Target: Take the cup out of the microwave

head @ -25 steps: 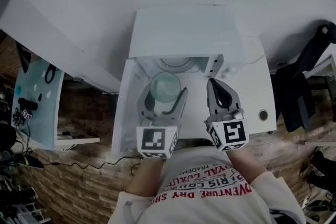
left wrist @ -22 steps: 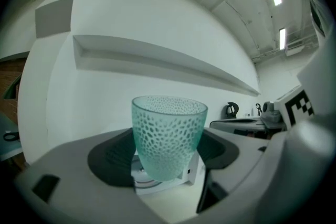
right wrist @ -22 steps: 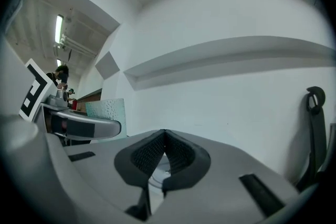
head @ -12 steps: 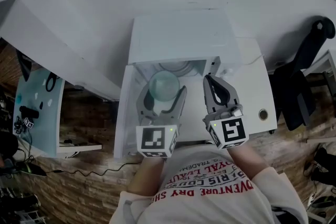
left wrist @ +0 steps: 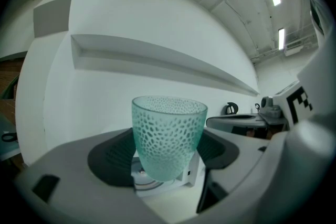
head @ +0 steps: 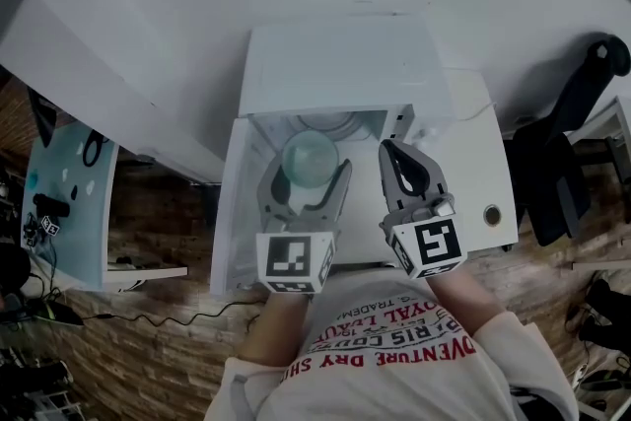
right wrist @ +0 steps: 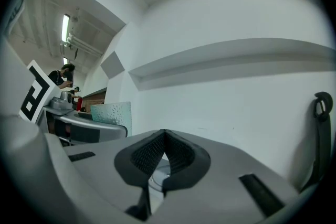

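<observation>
One cup. One microwave. Two hand-held grippers: left hand-held gripper, right hand-held gripper. One white table. One small round thing on table. One black chair. One person.

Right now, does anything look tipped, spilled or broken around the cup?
Nothing stands out. The cup sits upright and intact between the left gripper's jaws, by the open microwave, with no spill visible. The right gripper is shut and empty.

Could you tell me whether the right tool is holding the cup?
No, the right tool is shut on nothing; the cup sits between the left tool's jaws.
</observation>
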`<state>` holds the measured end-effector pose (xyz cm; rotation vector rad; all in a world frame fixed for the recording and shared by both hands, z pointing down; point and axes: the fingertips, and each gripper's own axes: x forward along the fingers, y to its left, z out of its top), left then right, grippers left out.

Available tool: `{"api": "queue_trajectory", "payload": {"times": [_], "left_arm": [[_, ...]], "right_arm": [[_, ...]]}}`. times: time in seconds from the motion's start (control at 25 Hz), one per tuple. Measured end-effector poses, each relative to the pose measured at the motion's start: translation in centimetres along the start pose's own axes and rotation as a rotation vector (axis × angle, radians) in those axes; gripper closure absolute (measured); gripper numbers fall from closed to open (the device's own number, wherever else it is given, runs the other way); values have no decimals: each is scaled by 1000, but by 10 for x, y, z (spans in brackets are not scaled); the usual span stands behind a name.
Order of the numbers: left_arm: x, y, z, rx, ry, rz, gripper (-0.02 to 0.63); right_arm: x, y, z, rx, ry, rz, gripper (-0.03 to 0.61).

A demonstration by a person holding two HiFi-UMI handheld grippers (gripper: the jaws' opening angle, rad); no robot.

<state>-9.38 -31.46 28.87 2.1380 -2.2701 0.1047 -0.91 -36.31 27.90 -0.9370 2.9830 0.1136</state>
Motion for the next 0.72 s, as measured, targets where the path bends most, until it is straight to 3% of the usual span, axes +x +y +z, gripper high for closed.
{"api": "queue_trajectory", "payload": {"times": [0.72], "left_arm": [[14, -2, -11, -11, 28, -2, 250]], "right_arm": [[6, -13, -13, 22, 28, -8, 568]]}}
